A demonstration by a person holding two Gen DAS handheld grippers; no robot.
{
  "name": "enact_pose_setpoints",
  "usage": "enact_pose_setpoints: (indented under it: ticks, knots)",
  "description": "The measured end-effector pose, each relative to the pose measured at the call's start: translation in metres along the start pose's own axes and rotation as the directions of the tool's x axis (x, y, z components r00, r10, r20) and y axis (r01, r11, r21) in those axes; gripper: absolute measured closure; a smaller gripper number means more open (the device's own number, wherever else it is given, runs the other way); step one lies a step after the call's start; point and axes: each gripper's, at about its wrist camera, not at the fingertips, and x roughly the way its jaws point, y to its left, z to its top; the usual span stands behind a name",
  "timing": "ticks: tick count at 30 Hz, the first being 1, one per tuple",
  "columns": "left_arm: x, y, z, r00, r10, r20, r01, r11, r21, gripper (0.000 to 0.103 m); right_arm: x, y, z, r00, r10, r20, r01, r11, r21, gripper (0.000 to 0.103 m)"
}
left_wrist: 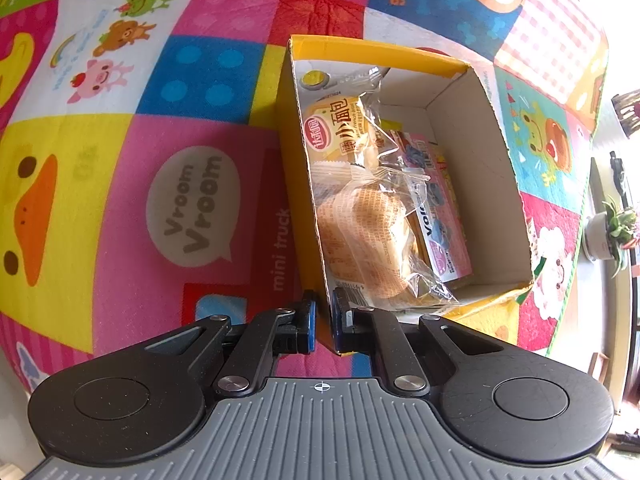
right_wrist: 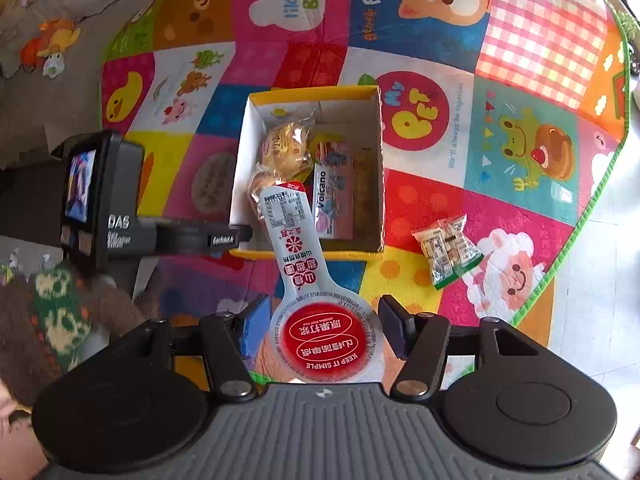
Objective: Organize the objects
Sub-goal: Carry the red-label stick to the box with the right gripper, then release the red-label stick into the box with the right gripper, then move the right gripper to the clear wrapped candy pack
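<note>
The box (right_wrist: pixel 244 184) already holds several snacks; the right tool (right_wrist: pixel 324 324) pinches a paddle-shaped packet (right_wrist: pixel 296 264), the left tool (left_wrist: pixel 324 316) clamps the box wall, one candy bag (right_wrist: pixel 446 246) waits on the mat (right_wrist: pixel 440 152).

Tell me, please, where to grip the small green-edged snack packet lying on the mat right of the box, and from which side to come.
Likely best from above, jaws closing across the middle of the snack packet. It lies flat and alone on the mat, apart from the box, so both long edges seem free. The right gripper already holds the lollipop-shaped packet, which would need dropping off first.
</note>
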Motion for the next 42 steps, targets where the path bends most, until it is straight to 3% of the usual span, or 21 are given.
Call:
enact_pose_setpoints:
  ticks: [5,7,9,12,15,19,25,32,42]
  knots:
    - [0.000,-0.001,0.000,1.000,0.008,-0.005,-0.008,1.000,-0.005,0.093,0.015,-0.008,0.040,0.994,0.073,0.082,-0.082,0.991,0.102,0.042]
    - [0.001,-0.001,0.001,1.000,0.012,-0.010,-0.012,1.000,-0.004,0.093,0.018,-0.012,0.048,0.991,0.100,0.095,-0.110,0.987,0.116,0.027]
    - [0.001,-0.002,0.002,1.000,0.018,-0.015,-0.018,1.000,-0.003,0.093,0.019,-0.019,0.050,0.988,0.110,0.105,-0.122,0.986,0.113,0.027]
    - [0.003,-0.005,0.003,0.999,0.025,-0.026,-0.025,1.000,0.000,0.093,0.019,-0.042,0.043,0.990,0.091,0.104,-0.104,0.987,0.125,0.027]
    - [0.005,-0.006,0.004,0.999,0.036,-0.035,-0.036,0.999,-0.004,0.093,0.021,-0.077,0.027,0.995,0.012,0.096,-0.025,0.991,0.134,0.027]
    - [0.007,-0.007,0.003,0.998,0.056,-0.041,-0.057,0.998,-0.023,0.093,0.032,-0.119,-0.004,0.993,-0.109,0.052,0.104,0.991,0.081,0.027]
    - [0.007,-0.011,0.002,0.993,0.101,-0.054,-0.103,0.994,-0.041,0.093,0.064,-0.146,-0.034,0.986,-0.163,-0.019,0.162,0.984,-0.073,0.027]
    - [0.001,-0.023,0.001,0.983,0.164,-0.079,-0.167,0.986,-0.026,0.093,0.113,-0.123,-0.019,0.991,-0.124,-0.042,0.108,0.955,-0.276,0.023]
    - [-0.004,-0.031,0.003,0.971,0.218,-0.099,-0.224,0.973,-0.054,0.093,0.166,-0.114,0.017,0.995,-0.061,-0.080,0.032,0.947,-0.321,0.022]
